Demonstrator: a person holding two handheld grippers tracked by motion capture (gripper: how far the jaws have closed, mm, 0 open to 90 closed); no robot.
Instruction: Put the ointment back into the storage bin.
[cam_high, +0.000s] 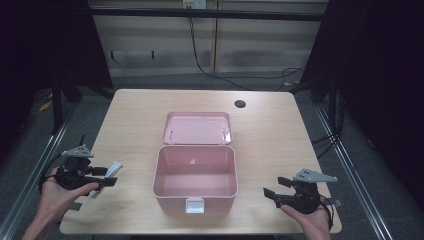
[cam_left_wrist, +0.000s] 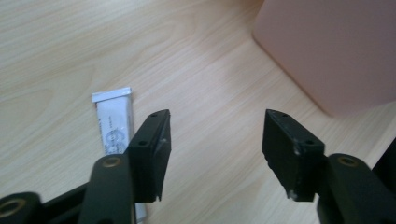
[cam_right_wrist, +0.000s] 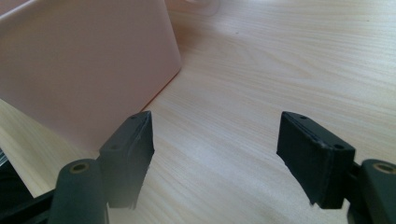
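Note:
A pink box (cam_high: 195, 176) stands open in the middle of the table, its lid (cam_high: 198, 128) laid back flat behind it and a white latch (cam_high: 195, 205) on its front. Its inside looks bare. A small white tube (cam_high: 111, 170) lies on the table left of the box. My left gripper (cam_high: 106, 176) hovers over the tube, open; in the left gripper view the tube (cam_left_wrist: 114, 130) lies under the left jaw, outside the gap of the gripper (cam_left_wrist: 215, 154). My right gripper (cam_high: 272, 191) is open, right of the box, nothing between its jaws (cam_right_wrist: 217, 158).
The wooden table (cam_high: 270, 135) has a round cable hole (cam_high: 240, 104) at the back right. Metal frame rails run along both sides. Box wall (cam_left_wrist: 336, 51) is close to the left gripper, and box wall (cam_right_wrist: 84, 70) close to the right one.

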